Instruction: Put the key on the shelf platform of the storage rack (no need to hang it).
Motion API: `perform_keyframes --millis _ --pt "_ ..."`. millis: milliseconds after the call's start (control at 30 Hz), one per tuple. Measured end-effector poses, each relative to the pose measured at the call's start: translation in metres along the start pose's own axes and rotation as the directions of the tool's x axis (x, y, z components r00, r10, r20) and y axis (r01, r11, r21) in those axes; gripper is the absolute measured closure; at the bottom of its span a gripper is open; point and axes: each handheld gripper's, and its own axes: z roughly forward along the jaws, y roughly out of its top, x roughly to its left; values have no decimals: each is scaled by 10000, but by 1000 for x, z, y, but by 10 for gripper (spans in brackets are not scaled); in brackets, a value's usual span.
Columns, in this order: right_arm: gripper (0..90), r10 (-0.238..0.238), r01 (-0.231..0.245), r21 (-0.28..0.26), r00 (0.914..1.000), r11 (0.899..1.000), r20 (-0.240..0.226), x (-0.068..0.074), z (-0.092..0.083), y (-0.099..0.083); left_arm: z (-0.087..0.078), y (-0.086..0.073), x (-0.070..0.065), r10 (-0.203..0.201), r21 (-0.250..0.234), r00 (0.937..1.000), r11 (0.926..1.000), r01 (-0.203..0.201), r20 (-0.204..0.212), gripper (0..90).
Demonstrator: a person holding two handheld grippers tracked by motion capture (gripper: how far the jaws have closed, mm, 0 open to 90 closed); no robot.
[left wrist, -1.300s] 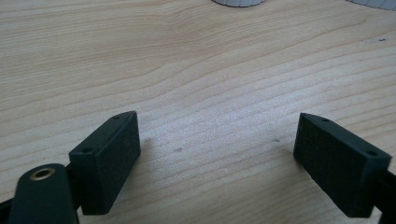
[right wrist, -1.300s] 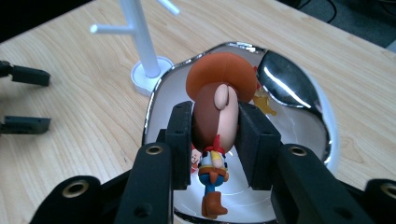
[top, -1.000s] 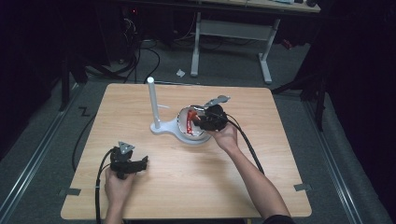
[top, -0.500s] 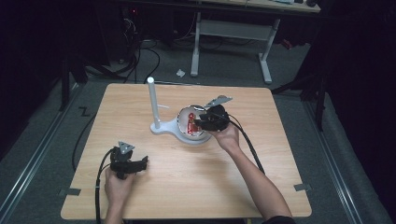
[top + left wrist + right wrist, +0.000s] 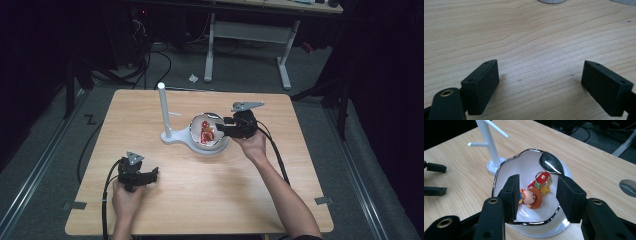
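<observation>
Right gripper (image 5: 537,195) over the near-right rim of the white bowl (image 5: 506,171), angled down into it. Fingers (image 5: 510,197) spread apart, about as wide as the keychain, gripping nothing; no contact with the charm visible. Keychain (image 5: 534,192) lying inside the bowl between the 2 pads as seen from the right gripper view: a doll head with an orange hat, a gold star, a red tag on a ring. Bowl at the counter's middle (image 5: 207,136), just right of the white stand (image 5: 163,112) with its upright post and short pegs.

Left gripper (image 5: 546,82) low over bare wood at the near-left of the counter (image 5: 210,200), well apart from the bowl. Fingers (image 5: 482,85) wide open, empty, held just above the grain.
</observation>
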Motion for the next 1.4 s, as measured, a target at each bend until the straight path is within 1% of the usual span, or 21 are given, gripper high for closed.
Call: perform_keyframes --millis 333,567,667,967,1067,1133,1333,1400 --pt "536 109 -103 -201 9994 9997 338 -12 -19 -5 0 0 0 -5 -2 10000 10000 5 -1 151" --pt "536 260 -248 -260 9984 9994 501 -18 -32 -13 0 0 0 -1 -2 10000 10000 1 -4 151" --pt "535 485 -467 -329 9974 9984 537 -22 -37 -16 0 0 0 0 -1 10000 10000 0 -5 151" --pt "521 699 -659 -612 9953 9960 668 -29 -56 -16 0 0 0 7 2 10000 10000 -7 -8 151" --pt "506 1087 -1018 -913 9913 9906 737 -33 -62 -18 0 0 0 6 1 10000 10000 -6 -9 151" --pt "501 1276 -1200 -972 9888 9880 769 -36 -65 -19 0 0 0 7 3 10000 10000 -7 -9 151" --pt "497 1326 -1251 -948 9881 9876 779 -39 -74 -21 0 0 0 11 2 10000 10000 -11 -7 151" --pt "497 1362 -1276 -1072 9876 9860 776 -39 -77 -24 0 0 0 10 1 10000 10000 -10 -7 151"
